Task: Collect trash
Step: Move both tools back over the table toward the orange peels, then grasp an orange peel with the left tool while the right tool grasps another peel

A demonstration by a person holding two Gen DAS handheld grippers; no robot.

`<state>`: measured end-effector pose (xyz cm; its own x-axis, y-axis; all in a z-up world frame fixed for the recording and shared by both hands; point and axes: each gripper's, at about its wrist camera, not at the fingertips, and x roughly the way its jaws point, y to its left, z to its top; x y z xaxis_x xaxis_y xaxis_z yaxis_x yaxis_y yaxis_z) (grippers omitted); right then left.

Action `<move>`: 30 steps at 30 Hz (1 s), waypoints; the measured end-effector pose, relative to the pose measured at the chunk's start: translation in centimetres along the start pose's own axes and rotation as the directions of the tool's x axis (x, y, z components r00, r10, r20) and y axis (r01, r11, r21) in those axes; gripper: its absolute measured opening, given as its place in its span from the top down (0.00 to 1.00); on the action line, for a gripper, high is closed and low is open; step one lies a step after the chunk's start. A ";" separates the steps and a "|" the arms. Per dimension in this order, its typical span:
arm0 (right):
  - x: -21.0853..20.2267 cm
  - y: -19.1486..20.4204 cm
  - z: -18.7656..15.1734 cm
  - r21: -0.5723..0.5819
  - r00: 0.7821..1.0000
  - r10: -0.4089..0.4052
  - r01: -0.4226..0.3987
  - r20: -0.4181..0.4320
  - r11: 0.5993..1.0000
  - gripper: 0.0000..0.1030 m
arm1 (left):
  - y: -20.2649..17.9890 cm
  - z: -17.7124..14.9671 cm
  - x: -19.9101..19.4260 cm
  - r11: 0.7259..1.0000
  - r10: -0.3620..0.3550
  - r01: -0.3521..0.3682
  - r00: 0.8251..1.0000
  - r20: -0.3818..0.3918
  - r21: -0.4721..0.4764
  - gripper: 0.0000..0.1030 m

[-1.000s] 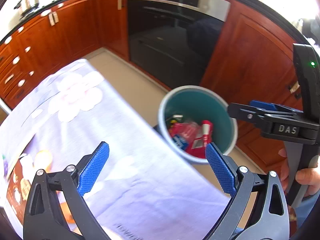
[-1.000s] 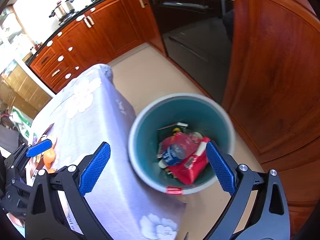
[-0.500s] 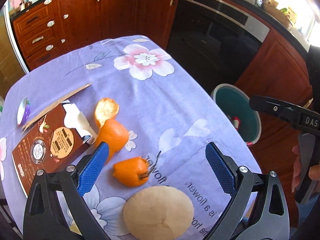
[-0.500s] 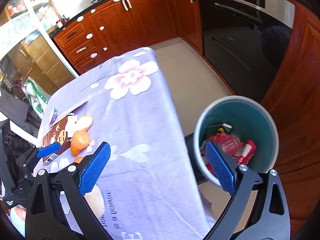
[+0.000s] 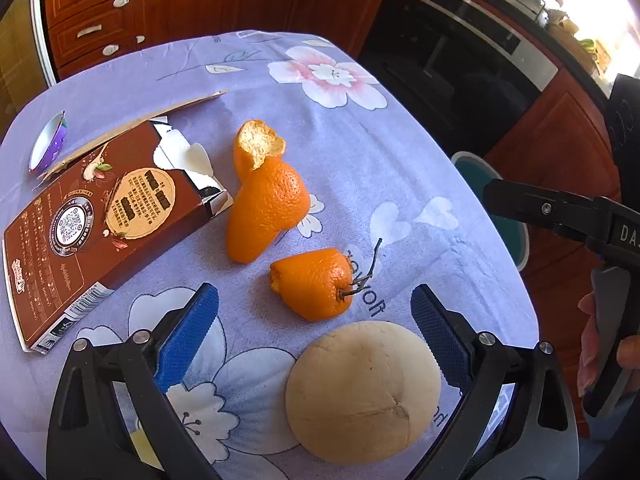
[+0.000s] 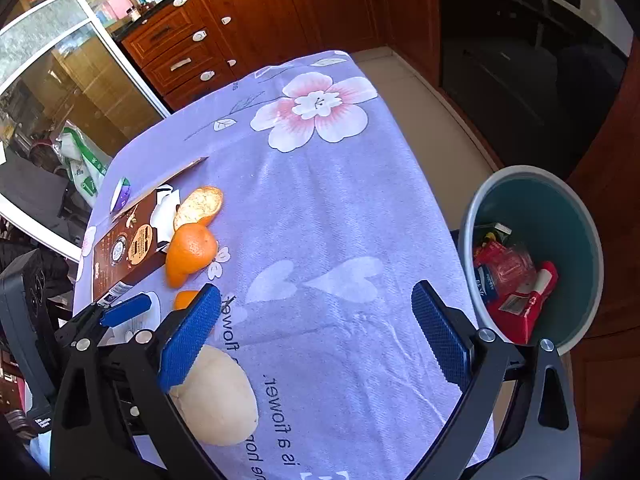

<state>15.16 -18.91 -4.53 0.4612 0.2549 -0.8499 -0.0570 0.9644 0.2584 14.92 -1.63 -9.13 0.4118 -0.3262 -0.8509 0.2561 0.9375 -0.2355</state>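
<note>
My left gripper (image 5: 314, 330) is open and empty above the purple flowered tablecloth (image 5: 360, 152). Just ahead of it lie a small orange peel with a stem (image 5: 314, 282), a larger orange peel (image 5: 266, 200) and a round beige bun-like piece (image 5: 362, 392), the bun lying between its fingers. A torn brown carton (image 5: 92, 220) lies to the left. My right gripper (image 6: 314, 332) is open and empty over the table's right part. The teal trash bin (image 6: 576, 216), holding red wrappers (image 6: 516, 300), stands on the floor right of the table.
A small purple-and-white lid (image 5: 46, 142) lies at the table's far left. Wooden cabinets (image 6: 248, 12) and a black oven (image 6: 520, 52) stand beyond the table. The right gripper's body shows in the left wrist view (image 5: 560, 212).
Both grippers have swung from over the bin back to the table. The left one has come down close to the orange peels and bun. Both stayed open.
</note>
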 end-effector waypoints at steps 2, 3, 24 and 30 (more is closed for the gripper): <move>0.4 0.5 0.1 -0.008 1.000 0.003 -0.003 -0.005 1.000 0.11 | -0.2 0.1 0.2 1.000 0.002 -0.002 1.000 0.001 0.008 0.10; 0.6 0.6 0.1 -0.009 1.000 0.005 -0.005 -0.009 1.000 0.11 | -0.2 0.1 0.4 1.000 0.004 -0.004 1.000 -0.002 0.014 0.15; 7.4 9.3 2.6 -0.133 0.982 0.163 -0.175 -0.096 0.976 0.11 | 5.1 0.3 -3.2 1.000 0.000 0.001 0.998 0.069 -0.025 0.74; 10.0 11.6 2.5 -0.182 0.978 0.165 -0.186 -0.126 0.965 0.19 | 7.1 0.0 -3.3 0.998 0.002 0.003 0.998 0.064 -0.069 0.74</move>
<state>21.33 -5.35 -8.88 0.3298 0.4173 -0.8468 -0.3021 0.8965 0.3241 15.33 6.12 -7.97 0.4675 -0.3315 -0.8195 0.1959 0.9428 -0.2696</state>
